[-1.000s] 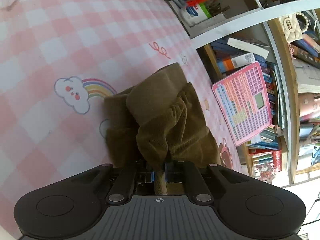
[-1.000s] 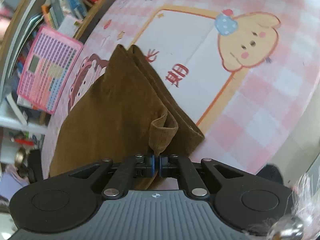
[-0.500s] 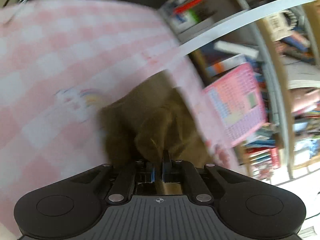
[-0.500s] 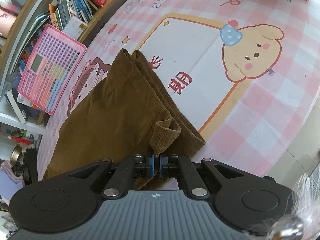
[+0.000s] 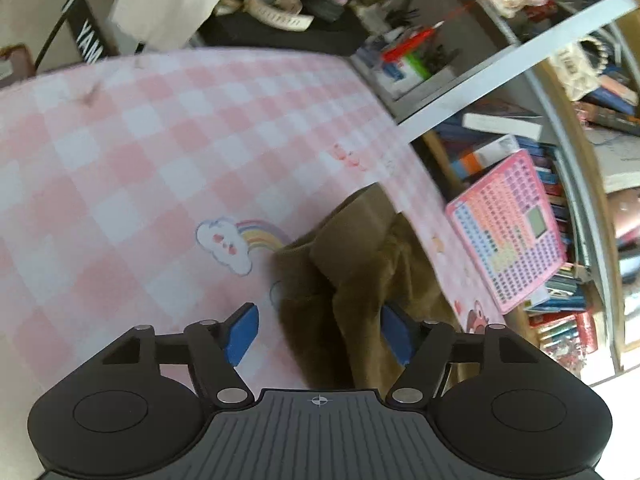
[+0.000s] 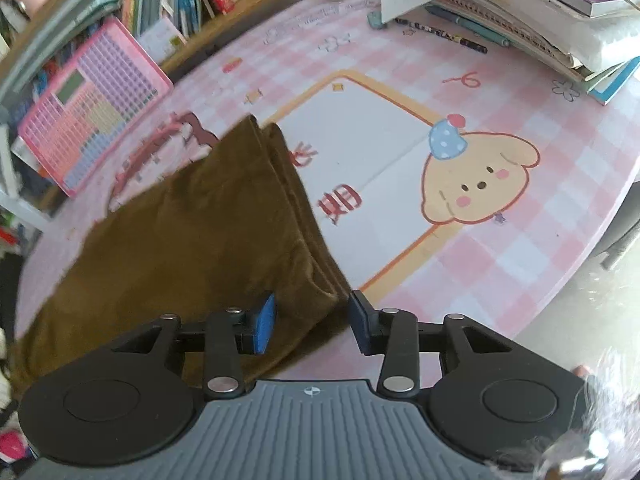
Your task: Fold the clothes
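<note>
Brown corduroy trousers [image 6: 192, 232] lie folded on a pink checked table mat [image 6: 520, 264]. In the right wrist view the folded leg ends run from the mat's middle down to my right gripper [image 6: 312, 322], which is open, its blue pads on either side of the near hem corner. In the left wrist view the elastic waist end of the trousers [image 5: 360, 264] lies bunched on the mat [image 5: 140, 168]. My left gripper [image 5: 318, 334] is open, with a fold of the cloth standing loose between its blue pads.
A pink toy keyboard [image 5: 508, 228] leans against bookshelves beside the table, seen too as the keyboard [image 6: 88, 104]. A stack of books and papers [image 6: 520, 4] and pens [image 6: 444, 34] sit at the mat's far right. The table edge [image 6: 592, 248] curves at right.
Both grippers have opened and let go of the trousers. The right hem corner has dropped flat onto the mat. Both grippers have pulled back a little.
</note>
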